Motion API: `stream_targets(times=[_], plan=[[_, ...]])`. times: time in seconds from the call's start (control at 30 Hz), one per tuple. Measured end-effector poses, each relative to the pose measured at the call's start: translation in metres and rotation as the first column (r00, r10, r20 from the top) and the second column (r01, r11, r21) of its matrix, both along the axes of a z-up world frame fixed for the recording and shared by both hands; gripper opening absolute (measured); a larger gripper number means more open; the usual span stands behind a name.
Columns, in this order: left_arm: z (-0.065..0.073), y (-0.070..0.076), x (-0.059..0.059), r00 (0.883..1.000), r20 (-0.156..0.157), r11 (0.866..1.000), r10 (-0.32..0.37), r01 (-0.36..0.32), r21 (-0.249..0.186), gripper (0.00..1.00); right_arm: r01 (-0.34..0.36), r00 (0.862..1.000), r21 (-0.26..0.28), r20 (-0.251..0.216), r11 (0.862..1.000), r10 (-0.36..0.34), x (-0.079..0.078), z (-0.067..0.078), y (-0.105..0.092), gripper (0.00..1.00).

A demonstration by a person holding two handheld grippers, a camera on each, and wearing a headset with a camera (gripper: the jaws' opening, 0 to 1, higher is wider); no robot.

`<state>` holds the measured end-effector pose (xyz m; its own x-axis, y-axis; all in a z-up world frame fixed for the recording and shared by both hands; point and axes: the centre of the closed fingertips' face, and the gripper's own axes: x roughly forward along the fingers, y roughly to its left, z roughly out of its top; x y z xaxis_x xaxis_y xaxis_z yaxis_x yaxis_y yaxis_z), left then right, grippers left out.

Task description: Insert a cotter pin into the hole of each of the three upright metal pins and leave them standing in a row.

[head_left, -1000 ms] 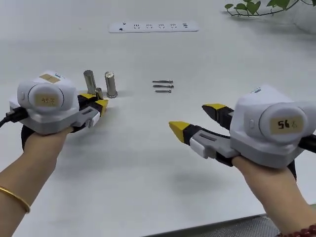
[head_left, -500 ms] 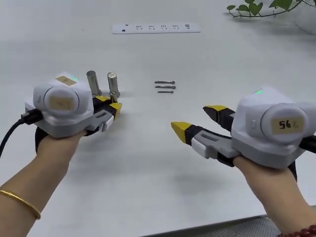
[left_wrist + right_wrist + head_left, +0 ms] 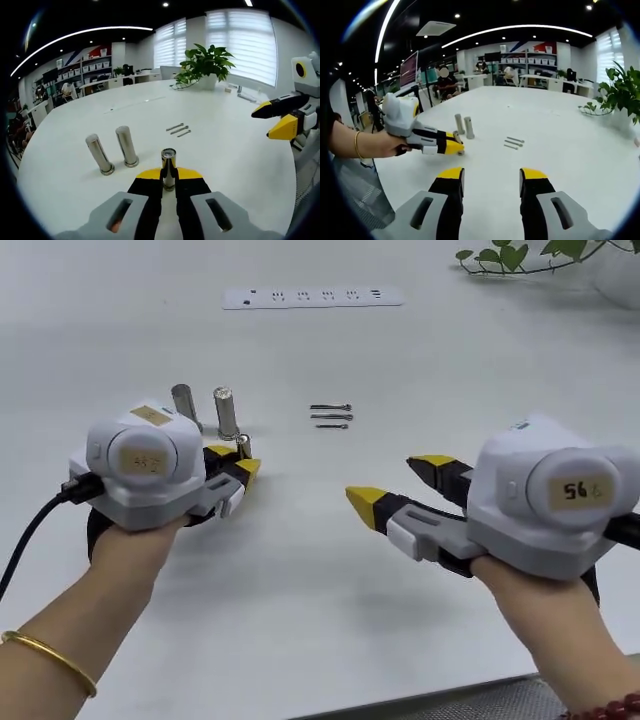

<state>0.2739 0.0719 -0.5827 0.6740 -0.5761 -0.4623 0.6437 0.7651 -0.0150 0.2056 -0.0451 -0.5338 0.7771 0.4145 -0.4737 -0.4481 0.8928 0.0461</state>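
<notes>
Left gripper (image 3: pixel 169 175) clamped on held metal pin (image 3: pixel 168 165); pin upright between yellow jaw tips, top above them, base hidden. Two other metal pins (image 3: pixel 127 145) stand side by side just beyond tips, to their left, clear of gripper. Three cotter pins (image 3: pixel 178 130) lie parallel on white table (image 3: pixel 235 165), farther ahead, slightly right. Right gripper (image 3: pixel 491 177) jaws apart, nothing between; cotter pins ahead of it, well clear of tips.

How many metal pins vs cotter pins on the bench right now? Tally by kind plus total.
metal pin: 3 (one clamped in the left gripper)
cotter pin: 3
total: 6
</notes>
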Motion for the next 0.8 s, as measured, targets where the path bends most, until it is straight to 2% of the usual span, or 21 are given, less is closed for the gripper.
stream_targets(times=[0.33,0.67,0.8], plan=[[-0.0028,-0.0006,-0.0009,1.0,0.011,1.0,-0.004,0.004,0.015,0.06,-0.001,1.0,-0.005,-0.002,1.0,0.001,0.001,-0.0012,-0.0001,0.4],[-0.0024,-0.0006,0.0003,0.999,0.048,0.999,-0.006,0.004,0.041,0.07,-0.008,1.0,-0.009,-0.014,1.0,0.008,0.0013,-0.0024,-0.0007,0.39],[-0.0024,-0.0016,0.0009,0.999,0.044,0.999,-0.005,0.003,0.034,0.13,-0.03,0.999,-0.025,-0.023,0.999,0.03,0.0015,-0.0016,0.0004,0.37]])
